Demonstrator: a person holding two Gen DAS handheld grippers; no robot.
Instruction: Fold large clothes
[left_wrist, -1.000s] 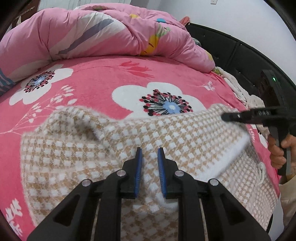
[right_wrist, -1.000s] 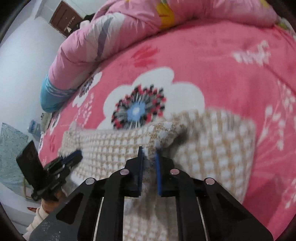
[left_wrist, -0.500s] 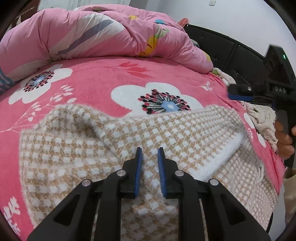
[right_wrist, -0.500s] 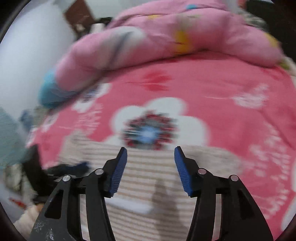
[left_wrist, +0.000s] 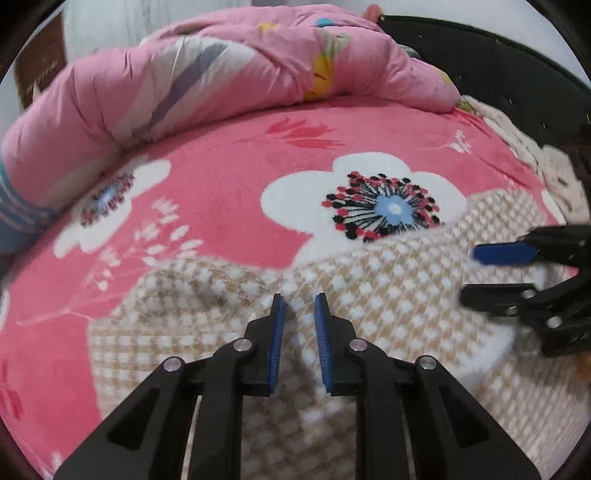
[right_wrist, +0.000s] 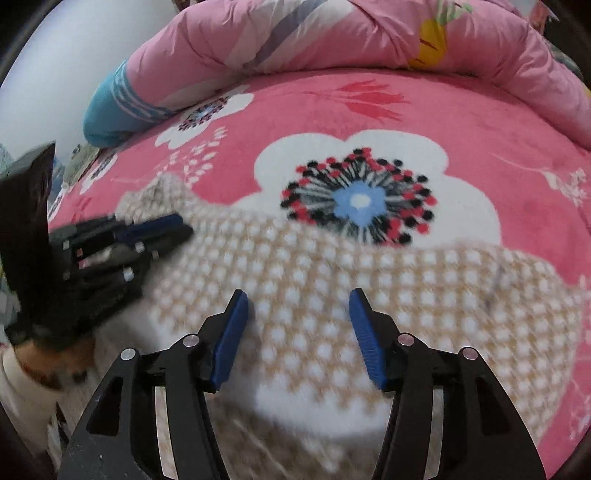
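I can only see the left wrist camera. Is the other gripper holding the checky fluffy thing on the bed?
Observer: No. In the right wrist view the right gripper is open. Its jaws have just been opening, and the checked garment lies below them, not pinched.
Operator: What does my gripper look like from over there?
Observer: The left gripper comes in from the left side, with its tips close together at a bunched corner of the garment.
Operator: Who's holding it?
Observer: A hand low at the left edge, with a white sleeve below it.
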